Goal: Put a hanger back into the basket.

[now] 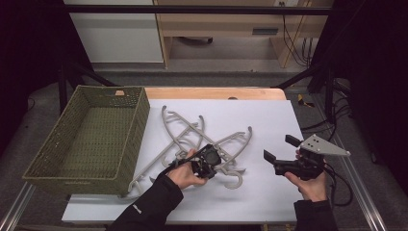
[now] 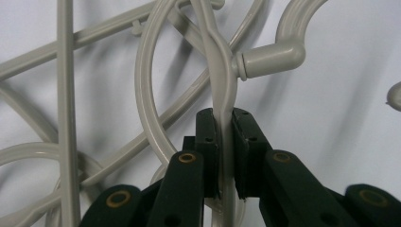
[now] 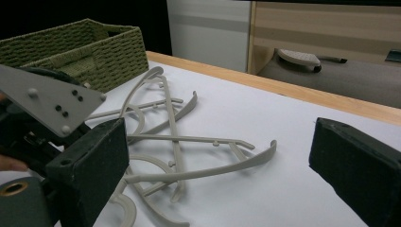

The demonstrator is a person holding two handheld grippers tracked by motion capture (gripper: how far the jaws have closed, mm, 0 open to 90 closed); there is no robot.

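Hangers [image 1: 202, 139] lie in a tangled grey pile on the white surface [image 1: 269, 192], just right of the green woven basket [image 1: 91, 139]. From the high view, my left claw [image 1: 208, 161] sits low in the near edge of that pile, close to a hook, while my right claw [image 1: 279, 153] is held apart to the right, above bare surface.

In the left claw view, the pads [image 2: 210, 142] are clenched on the thin neck of one hanger [image 2: 222, 85], just below the collar where its hook [image 2: 283, 52] joins. Other hanger arms cross under and beside it, so I judge this hanger is still laced into the rest.

In the right claw view, my right claw [image 3: 217, 156] is released, jaws wide, nothing between them, looking across the pile [image 3: 179, 142] toward the basket [image 3: 71, 47].

To do this step well, I would lift slowly and straight up first, watching whether neighbouring arms rise too. The neck is narrow and smooth, so the hanger may swivel in the grip; keeping the squeeze firm and the wrist level should help. If another hanger snags, I would bring the right claw in to pin it down against the surface instead of tugging harder. Once free, I would carry it left over the basket rim and lower it inside.
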